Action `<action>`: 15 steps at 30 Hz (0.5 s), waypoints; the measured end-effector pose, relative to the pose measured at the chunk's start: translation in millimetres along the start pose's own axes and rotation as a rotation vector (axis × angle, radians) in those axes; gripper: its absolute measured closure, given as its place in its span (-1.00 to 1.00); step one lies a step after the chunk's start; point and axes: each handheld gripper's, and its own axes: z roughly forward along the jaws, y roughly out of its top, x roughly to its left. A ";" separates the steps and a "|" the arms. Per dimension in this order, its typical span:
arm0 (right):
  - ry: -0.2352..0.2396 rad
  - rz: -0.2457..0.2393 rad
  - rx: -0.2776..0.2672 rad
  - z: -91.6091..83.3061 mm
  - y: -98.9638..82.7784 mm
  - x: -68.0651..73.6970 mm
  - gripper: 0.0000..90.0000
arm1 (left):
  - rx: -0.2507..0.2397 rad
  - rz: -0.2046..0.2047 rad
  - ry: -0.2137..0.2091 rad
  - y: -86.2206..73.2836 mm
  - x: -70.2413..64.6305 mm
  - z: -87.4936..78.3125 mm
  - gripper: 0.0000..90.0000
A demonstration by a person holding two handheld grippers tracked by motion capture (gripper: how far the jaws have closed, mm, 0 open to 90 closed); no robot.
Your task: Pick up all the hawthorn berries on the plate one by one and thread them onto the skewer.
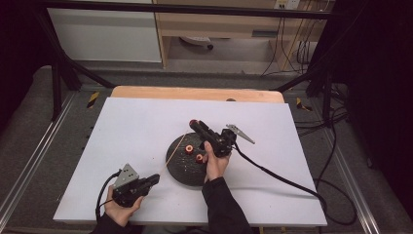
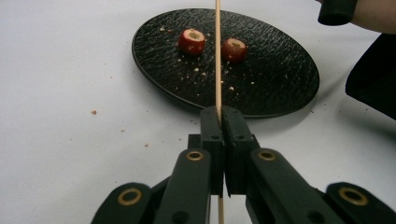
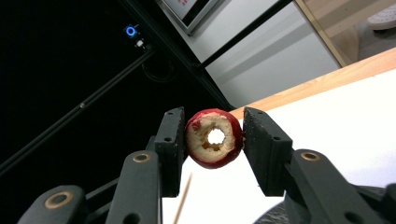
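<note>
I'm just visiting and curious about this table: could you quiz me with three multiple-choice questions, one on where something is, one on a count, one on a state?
1. Where is the wooden skewer?
A. flat on the plate
B. clamped in the left gripper
C. on the floor

2. How many red cored fruits lie on the black plate?
A. two
B. five
C. none

3. The right gripper is:
A. wide open
B. shut on a cored fruit
C. holding a cup

Answers: B, its jaws pinch the stick; A, two lie there; B, both pads press the fruit.
</note>
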 end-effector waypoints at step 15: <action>0.012 0.020 -0.024 6.6 -6.7 4.0 0.34 | -0.009 -0.010 -0.001 0.0 -1.6 0.4 0.95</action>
